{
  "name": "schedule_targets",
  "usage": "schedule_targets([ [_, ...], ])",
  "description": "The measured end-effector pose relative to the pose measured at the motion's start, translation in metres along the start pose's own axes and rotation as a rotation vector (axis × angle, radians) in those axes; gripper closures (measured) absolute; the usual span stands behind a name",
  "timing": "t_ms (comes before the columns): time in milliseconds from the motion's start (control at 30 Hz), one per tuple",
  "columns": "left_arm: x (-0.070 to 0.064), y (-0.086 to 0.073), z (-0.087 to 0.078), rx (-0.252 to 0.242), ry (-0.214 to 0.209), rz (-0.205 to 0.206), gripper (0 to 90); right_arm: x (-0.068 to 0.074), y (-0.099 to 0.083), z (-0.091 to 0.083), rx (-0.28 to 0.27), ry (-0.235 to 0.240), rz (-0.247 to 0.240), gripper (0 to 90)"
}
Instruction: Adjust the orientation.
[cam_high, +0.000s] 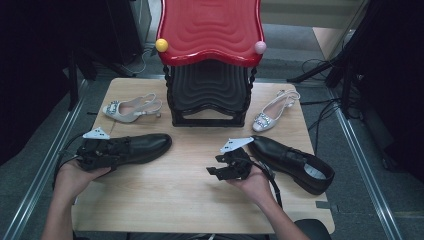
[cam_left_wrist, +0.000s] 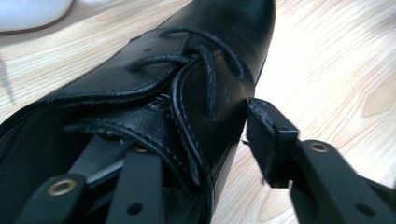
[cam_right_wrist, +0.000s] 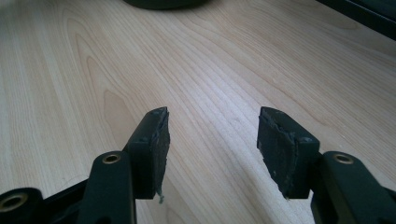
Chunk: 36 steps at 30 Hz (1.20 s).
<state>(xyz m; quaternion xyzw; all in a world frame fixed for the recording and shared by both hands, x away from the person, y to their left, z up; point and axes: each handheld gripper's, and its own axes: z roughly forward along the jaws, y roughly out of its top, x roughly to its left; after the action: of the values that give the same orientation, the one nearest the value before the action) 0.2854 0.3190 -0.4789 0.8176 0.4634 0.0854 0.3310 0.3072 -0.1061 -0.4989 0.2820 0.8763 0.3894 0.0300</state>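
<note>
A black lace-up leather shoe (cam_high: 145, 145) lies on the left of the wooden table (cam_high: 190, 200), toe pointing right. My left gripper (cam_high: 112, 150) is at its heel end. In the left gripper view the shoe (cam_left_wrist: 154, 93) has one jaw inside its opening and the other outside its side wall, so my left gripper (cam_left_wrist: 201, 140) stands open astride that wall. A second black shoe (cam_high: 290, 160) lies at the right. My right gripper (cam_high: 215, 170) is just left of its toe. It is open (cam_right_wrist: 210, 135) over bare wood (cam_right_wrist: 210, 56).
A red wavy-topped stool (cam_high: 210, 25) on a black base (cam_high: 209, 90) stands at the back middle. A beige slingback shoe (cam_high: 131, 108) lies left of it and another (cam_high: 274, 111) lies to its right. Cables run over the floor at the right.
</note>
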Motion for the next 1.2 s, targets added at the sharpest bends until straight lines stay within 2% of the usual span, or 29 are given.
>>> schedule_targets([
  [33,0.000,0.000,0.000,0.000,0.000,0.000,64.1,0.000,0.000,0.000,0.000,0.000,0.000,44.9],
  [67,0.003,0.001,-0.002,-0.001,-0.034,-0.022,67.0,0.000,-0.001,-0.001,0.000,-0.004,0.001,45.0],
  [100,0.003,0.001,-0.003,0.000,-0.048,-0.034,69.3,0.000,-0.001,-0.001,-0.002,-0.005,0.004,44.9],
  [167,0.004,0.002,-0.003,0.000,-0.058,-0.038,71.3,0.000,-0.001,-0.002,-0.004,-0.005,0.005,45.0],
  [233,0.001,0.003,-0.003,-0.007,-0.065,-0.008,76.1,-0.001,-0.002,-0.004,-0.011,-0.010,0.005,45.0],
  [267,-0.001,0.005,-0.003,-0.008,-0.083,0.002,76.1,-0.001,-0.002,-0.004,-0.011,-0.010,0.005,45.0],
  [300,-0.004,0.009,-0.003,-0.005,-0.087,-0.013,78.1,-0.001,-0.003,-0.005,-0.014,-0.013,0.009,45.0],
  [367,-0.005,0.011,-0.002,-0.003,-0.095,-0.007,79.4,-0.001,-0.003,-0.006,-0.016,-0.013,0.014,45.0],
  [467,-0.014,0.021,0.002,-0.010,-0.122,0.014,79.9,-0.001,-0.005,-0.008,-0.018,-0.018,0.018,45.0],
  [667,-0.026,0.034,0.007,-0.016,-0.157,0.021,79.6,-0.002,-0.009,-0.013,-0.028,-0.027,0.027,45.0],
  [800,-0.038,0.045,0.013,-0.007,-0.174,0.043,79.6,-0.002,-0.012,-0.016,-0.034,-0.033,0.040,45.0],
  [833,-0.044,0.050,0.017,0.001,-0.185,0.060,79.5,-0.002,-0.014,-0.017,-0.034,-0.037,0.045,45.0],
  [867,-0.044,0.050,0.017,0.001,-0.185,0.060,79.5,-0.002,-0.014,-0.017,-0.034,-0.037,0.045,45.0],
  [900,-0.051,0.055,0.022,0.004,-0.199,0.075,79.4,-0.002,-0.016,-0.018,-0.033,-0.043,0.046,45.0],
  [933,-0.051,0.055,0.022,0.004,-0.199,0.075,79.3,-0.002,-0.017,-0.019,-0.033,-0.047,0.049,45.0],
  [1200,-0.077,0.072,0.038,0.011,-0.242,0.111,79.5,-0.001,-0.023,-0.024,-0.038,-0.065,0.066,45.0],
])
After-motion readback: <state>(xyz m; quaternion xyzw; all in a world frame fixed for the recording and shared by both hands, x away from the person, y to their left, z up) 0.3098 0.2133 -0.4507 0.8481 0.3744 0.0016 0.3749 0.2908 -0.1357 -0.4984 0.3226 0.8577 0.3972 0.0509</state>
